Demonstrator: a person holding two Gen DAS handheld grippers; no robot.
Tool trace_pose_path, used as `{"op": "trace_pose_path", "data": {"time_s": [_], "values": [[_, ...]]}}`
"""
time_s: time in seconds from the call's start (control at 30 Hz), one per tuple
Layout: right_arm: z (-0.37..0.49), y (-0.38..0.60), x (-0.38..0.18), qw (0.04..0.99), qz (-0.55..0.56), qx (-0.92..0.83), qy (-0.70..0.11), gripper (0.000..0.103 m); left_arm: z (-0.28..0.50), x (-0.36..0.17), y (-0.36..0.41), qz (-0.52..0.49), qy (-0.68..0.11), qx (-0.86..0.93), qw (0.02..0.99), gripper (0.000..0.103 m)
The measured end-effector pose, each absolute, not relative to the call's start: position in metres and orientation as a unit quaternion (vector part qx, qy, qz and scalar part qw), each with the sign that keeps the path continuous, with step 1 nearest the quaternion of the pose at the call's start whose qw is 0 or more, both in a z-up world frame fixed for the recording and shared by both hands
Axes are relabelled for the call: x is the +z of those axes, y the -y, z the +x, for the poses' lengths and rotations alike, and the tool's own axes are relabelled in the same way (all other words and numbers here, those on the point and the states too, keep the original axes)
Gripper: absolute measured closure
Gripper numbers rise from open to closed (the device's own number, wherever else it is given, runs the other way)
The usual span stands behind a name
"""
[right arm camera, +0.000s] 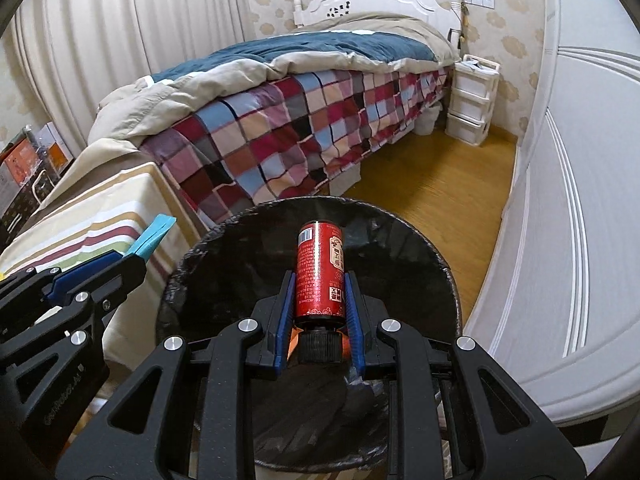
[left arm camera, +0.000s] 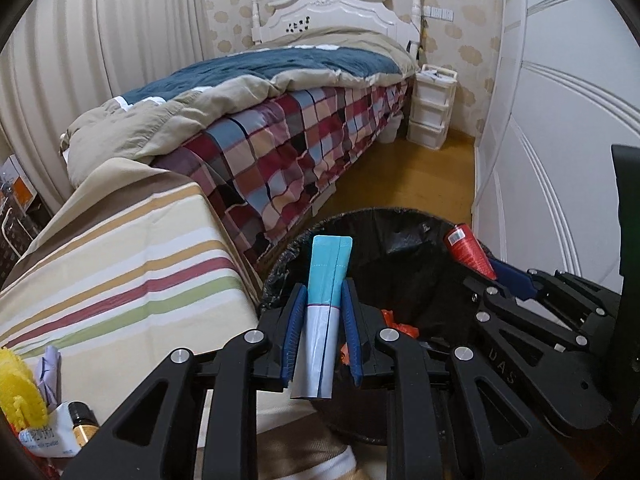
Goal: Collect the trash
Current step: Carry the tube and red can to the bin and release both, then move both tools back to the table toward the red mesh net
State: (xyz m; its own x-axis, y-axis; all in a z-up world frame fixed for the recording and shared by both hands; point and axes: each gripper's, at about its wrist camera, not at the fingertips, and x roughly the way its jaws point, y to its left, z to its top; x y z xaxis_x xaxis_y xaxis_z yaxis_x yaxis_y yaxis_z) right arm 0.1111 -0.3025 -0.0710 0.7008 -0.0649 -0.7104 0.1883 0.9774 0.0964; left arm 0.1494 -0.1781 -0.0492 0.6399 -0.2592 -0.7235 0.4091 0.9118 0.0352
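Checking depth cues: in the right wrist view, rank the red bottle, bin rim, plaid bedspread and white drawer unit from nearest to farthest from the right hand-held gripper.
1. Red bottle, between the fingers.
2. Bin rim, just ahead.
3. Plaid bedspread, ahead left.
4. White drawer unit, far right.

I see a turquoise and silver-white packet (left arm camera: 326, 312) between the blue pads (left arm camera: 294, 332) of my black left gripper (left arm camera: 322, 336). My right gripper (right arm camera: 320, 312), also black with blue pads, carries a red bottle (right arm camera: 319, 270) with a black cap. The bin (right arm camera: 400, 240) is lined black. The bed (left arm camera: 296, 140) wears a red, blue and beige checked blanket under a teal and tan quilt (left arm camera: 256, 76); the surface (left arm camera: 120, 264) has a cream striped cloth.
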Motion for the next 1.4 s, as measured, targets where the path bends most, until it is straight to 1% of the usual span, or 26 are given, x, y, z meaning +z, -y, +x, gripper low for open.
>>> {"op": "trace_pose_path", "data": {"time_s": [0.07, 0.1, 0.13, 0.2, 0.23, 0.3, 0.33, 0.37, 0.63, 0.7, 0.93, 1.2, 1.4], "values": [[0.113, 0.305, -0.073, 0.918, 0.079, -0.072, -0.382, 0.079, 0.149, -0.052, 0.178, 0.102, -0.384, -0.181, 0.9, 0.075], [0.113, 0.306, -0.074, 0.919, 0.078, -0.076, -0.379, 0.076, 0.152, -0.052, 0.18, 0.103, -0.385, -0.178, 0.9, 0.065], [0.114, 0.307, -0.075, 0.919, 0.078, -0.079, -0.378, 0.072, 0.152, -0.052, 0.179, 0.102, -0.385, -0.176, 0.9, 0.052], [0.114, 0.309, -0.075, 0.919, 0.08, -0.084, -0.376, 0.059, 0.148, -0.048, 0.175, 0.095, -0.376, -0.172, 0.906, 0.044], [0.112, 0.309, -0.075, 0.92, 0.079, -0.089, -0.374, 0.057, 0.146, -0.047, 0.173, 0.094, -0.373, -0.17, 0.907, 0.043], [0.11, 0.309, -0.074, 0.92, 0.076, -0.096, -0.372, 0.052, 0.142, -0.044, 0.17, 0.097, -0.369, -0.164, 0.91, 0.033], [0.108, 0.308, -0.073, 0.921, 0.074, -0.1, -0.37, 0.05, 0.14, -0.043, 0.167, 0.098, -0.367, -0.16, 0.911, 0.032], [0.106, 0.309, -0.072, 0.921, 0.074, -0.103, -0.369, 0.045, 0.138, -0.042, 0.164, 0.098, -0.364, -0.155, 0.913, 0.032], [0.088, 0.294, -0.06, 0.922, 0.083, -0.103, -0.365, 0.041, 0.119, -0.029, 0.12, 0.072, -0.366, -0.126, 0.919, 0.027], [0.081, 0.284, -0.055, 0.923, 0.088, -0.094, -0.364, 0.038, 0.111, -0.027, 0.107, 0.069, -0.366, -0.12, 0.92, 0.026], [0.061, 0.232, -0.044, 0.925, 0.09, -0.037, -0.366, 0.033, 0.084, -0.022, 0.055, 0.061, -0.363, -0.087, 0.926, 0.023], [0.056, 0.157, -0.046, 0.923, 0.067, 0.032, -0.378, 0.032, 0.063, -0.021, -0.025, 0.034, -0.366, -0.012, 0.93, 0.023], [0.059, 0.128, -0.048, 0.918, 0.053, 0.056, -0.39, 0.032, 0.05, -0.024, -0.077, 0.011, -0.37, 0.041, 0.928, 0.022]]}}
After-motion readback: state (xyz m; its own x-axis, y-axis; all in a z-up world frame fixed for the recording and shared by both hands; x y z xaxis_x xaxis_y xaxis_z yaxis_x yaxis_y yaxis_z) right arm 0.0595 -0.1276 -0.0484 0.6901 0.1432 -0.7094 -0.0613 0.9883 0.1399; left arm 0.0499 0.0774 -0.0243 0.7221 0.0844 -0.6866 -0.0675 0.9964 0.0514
